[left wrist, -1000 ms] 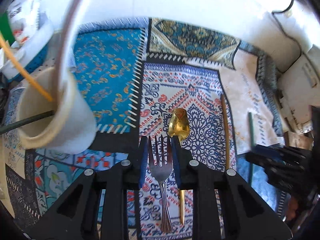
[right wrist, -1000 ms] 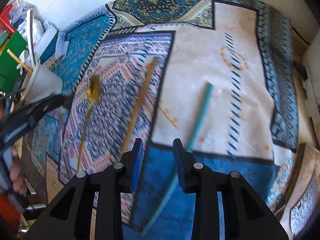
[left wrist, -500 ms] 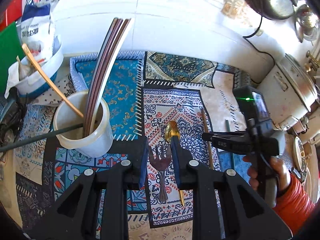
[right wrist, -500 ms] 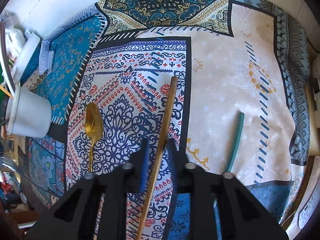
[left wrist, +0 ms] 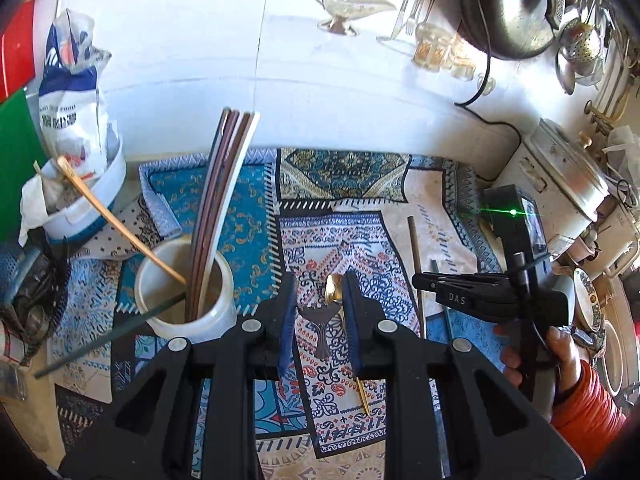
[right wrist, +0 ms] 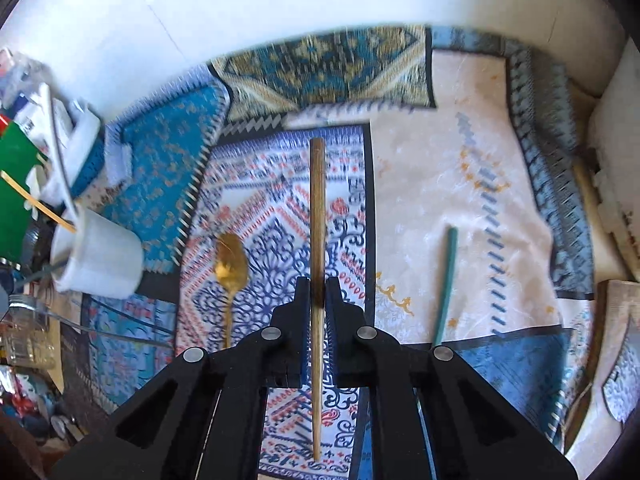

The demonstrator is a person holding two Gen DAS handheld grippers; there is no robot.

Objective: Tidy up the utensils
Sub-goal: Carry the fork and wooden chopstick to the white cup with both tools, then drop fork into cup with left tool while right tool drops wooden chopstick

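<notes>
My left gripper (left wrist: 320,292) is shut on a steel fork (left wrist: 320,320), held tines-up above the patterned cloth (left wrist: 248,216). Below it on the cloth lies a gold spoon (left wrist: 334,286), also in the right wrist view (right wrist: 231,268). A white cup (left wrist: 188,284) at the left holds several sticks and chopsticks. My right gripper (right wrist: 318,284) is shut on a long wooden chopstick (right wrist: 318,208), which runs straight ahead between the pads. From the left wrist view that gripper (left wrist: 418,280) hangs at the right. A green chopstick (right wrist: 446,280) lies on the cream patch to its right.
A white tub (left wrist: 84,208) with a printed bag stands at the back left beside a green board (left wrist: 16,152). A rice cooker (left wrist: 560,184), a dark pot (left wrist: 504,8) and a black cable (left wrist: 488,120) sit along the white wall. Clutter lines the left edge.
The left gripper rose with the fork, so the cup and cloth look smaller. The right gripper shifted left from the green chopstick, closed on the wooden chopstick and lifted a little.
</notes>
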